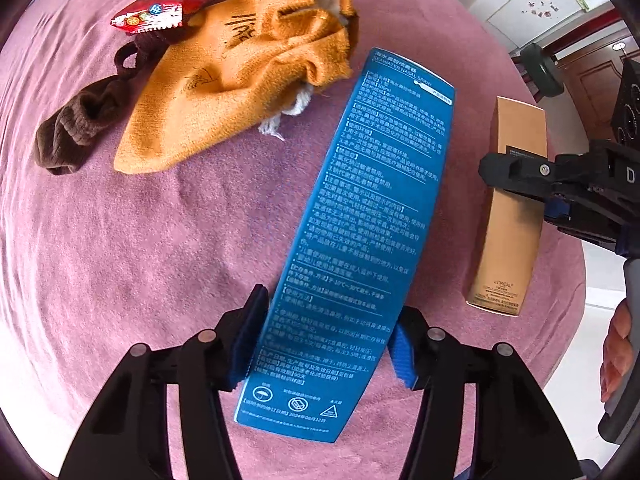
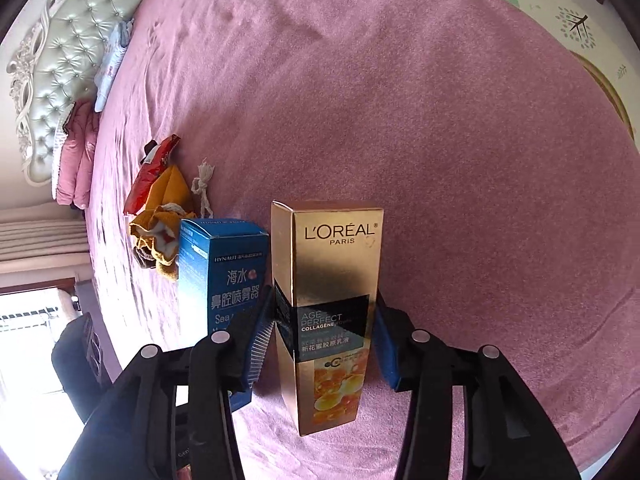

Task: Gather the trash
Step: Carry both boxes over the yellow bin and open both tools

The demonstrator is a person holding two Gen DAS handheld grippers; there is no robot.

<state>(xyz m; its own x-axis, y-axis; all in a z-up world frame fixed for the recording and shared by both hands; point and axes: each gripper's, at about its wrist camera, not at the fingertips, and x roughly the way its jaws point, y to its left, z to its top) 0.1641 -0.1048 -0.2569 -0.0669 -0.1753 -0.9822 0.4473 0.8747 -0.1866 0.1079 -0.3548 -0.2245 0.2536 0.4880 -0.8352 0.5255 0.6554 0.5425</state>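
Observation:
A tall blue nasal-spray box (image 1: 352, 216) stands on the pink bedspread between the fingers of my left gripper (image 1: 330, 332). Both blue pads lie against its narrow sides near the top. A gold L'Oréal box (image 2: 332, 300) stands upright beside it, and my right gripper (image 2: 325, 320) is shut on its middle, one pad on each side. The blue box (image 2: 224, 276) is just left of the gold one. In the left wrist view the gold box (image 1: 516, 216) is at the right with the right gripper (image 1: 520, 184) clamped across it. A red snack wrapper (image 1: 160, 12) lies at the far left.
An orange drawstring pouch (image 1: 224, 88) and a brown sock (image 1: 76, 128) lie beside the wrapper on the bedspread (image 1: 140, 260). A tufted headboard (image 2: 56, 60) and pink pillows (image 2: 78, 160) are at the far left. A person's hand (image 1: 618, 352) holds the right gripper's handle.

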